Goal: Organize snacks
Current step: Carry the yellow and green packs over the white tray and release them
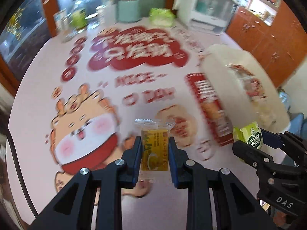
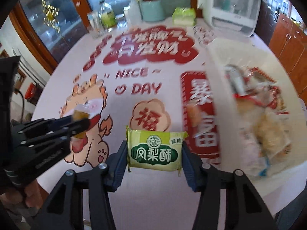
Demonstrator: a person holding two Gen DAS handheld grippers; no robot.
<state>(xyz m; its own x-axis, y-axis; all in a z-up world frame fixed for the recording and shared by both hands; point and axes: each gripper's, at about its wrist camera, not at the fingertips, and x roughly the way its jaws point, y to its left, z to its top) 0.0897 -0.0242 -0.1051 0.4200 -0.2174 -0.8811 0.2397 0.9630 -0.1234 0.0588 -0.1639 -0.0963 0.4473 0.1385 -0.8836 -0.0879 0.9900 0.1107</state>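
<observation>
Two snack packets are held up over the bench (image 2: 153, 201) — a pale surface printed with red characters, a cartoon animal and the words "NICE DAY". On the bench's right side sits a white bin (image 2: 216, 72) with wrapped snacks piled inside, blurred in both views. The right gripper (image 2: 155, 154) has its jaws clenched on a green packet (image 2: 154, 151), held flat and facing the camera, just left of the bin. The left gripper (image 1: 155, 154) has its jaws grasping a smaller yellow packet (image 1: 154, 151) — upright, its clear crimped end sticking out past the fingertips (image 1: 137, 143).
</observation>
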